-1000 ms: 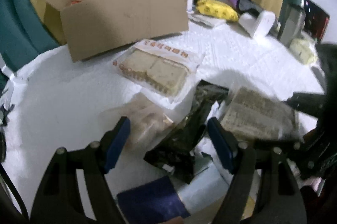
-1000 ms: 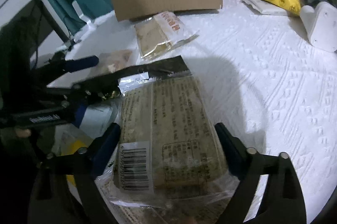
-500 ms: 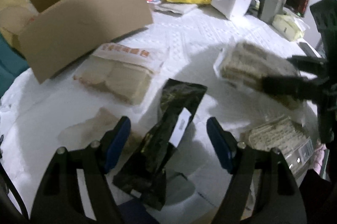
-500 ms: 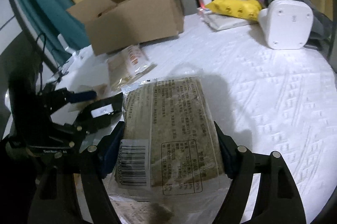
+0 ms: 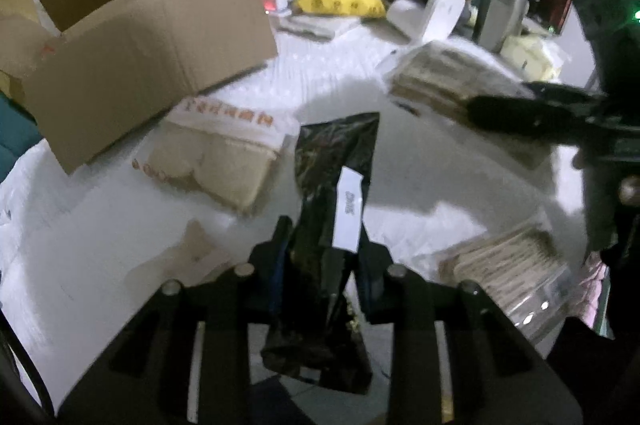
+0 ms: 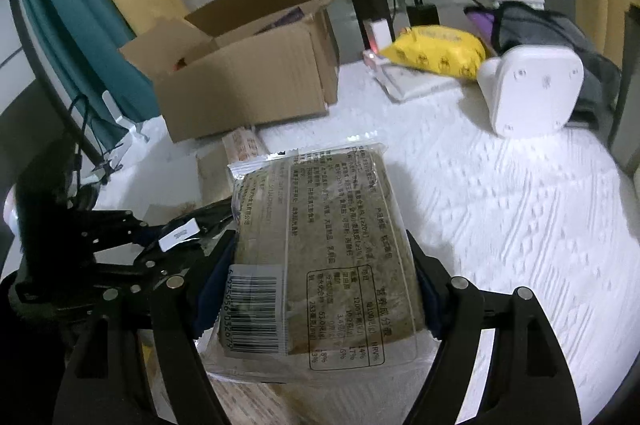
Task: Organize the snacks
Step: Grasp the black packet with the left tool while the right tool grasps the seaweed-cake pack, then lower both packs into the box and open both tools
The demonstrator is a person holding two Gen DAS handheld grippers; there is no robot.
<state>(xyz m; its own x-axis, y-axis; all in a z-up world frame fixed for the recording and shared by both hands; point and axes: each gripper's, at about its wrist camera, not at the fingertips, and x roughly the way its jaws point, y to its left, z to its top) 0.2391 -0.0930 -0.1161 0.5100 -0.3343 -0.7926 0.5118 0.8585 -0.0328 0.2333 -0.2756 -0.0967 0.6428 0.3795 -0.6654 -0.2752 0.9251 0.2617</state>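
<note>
The left gripper [image 5: 322, 257] has just closed and is clenched on a black snack pouch [image 5: 332, 185] bearing a white label, the pouch pinched between its blue pads. The right gripper [image 6: 320, 289] grasps a clear-wrapped brown bread pack [image 6: 320, 245] across its width, barcode toward the camera, held above the white-covered table [image 6: 520, 225]. A pale toast pack [image 5: 216, 153] lies just in front of the open cardboard box [image 5: 152, 65] near the table's far left edge. Another wrapped pack [image 5: 508, 265] lies at the near right edge.
</note>
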